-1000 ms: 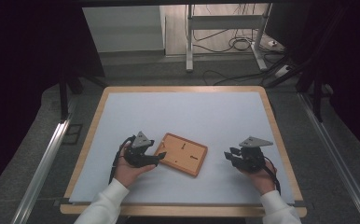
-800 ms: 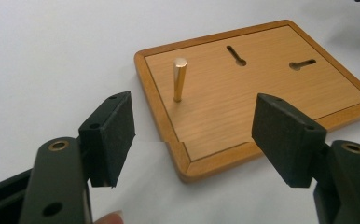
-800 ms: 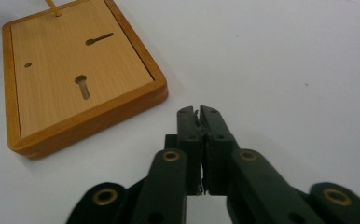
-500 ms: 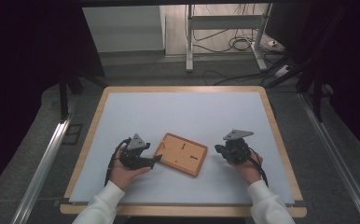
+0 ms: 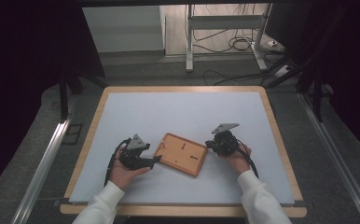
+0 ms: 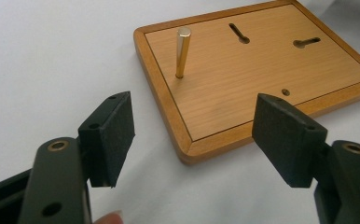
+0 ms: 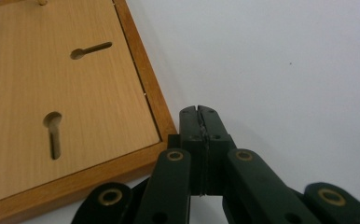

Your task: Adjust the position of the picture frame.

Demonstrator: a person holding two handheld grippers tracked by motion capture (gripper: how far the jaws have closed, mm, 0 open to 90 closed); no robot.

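Your wooden board lies flat near the front middle of the white desk, turned a little askew, between your two hands. It has a raised darker frame, two keyhole slots and a small round hole in its face. A brass pin stands upright in the board near one corner, leaning slightly.

Your left gripper rests low on the desk just beside the board's left corner. In the left gripper view its fingers are spread wide with nothing between the pads, and the board's near corner lies just ahead of the gap, apart from both.

Your right gripper sits at the board's right edge. Its fingers have just closed and are now pressed together on nothing. In the right gripper view the tips lie just off the board's frame corner, over the bare desk; whether they touch the frame I cannot tell.
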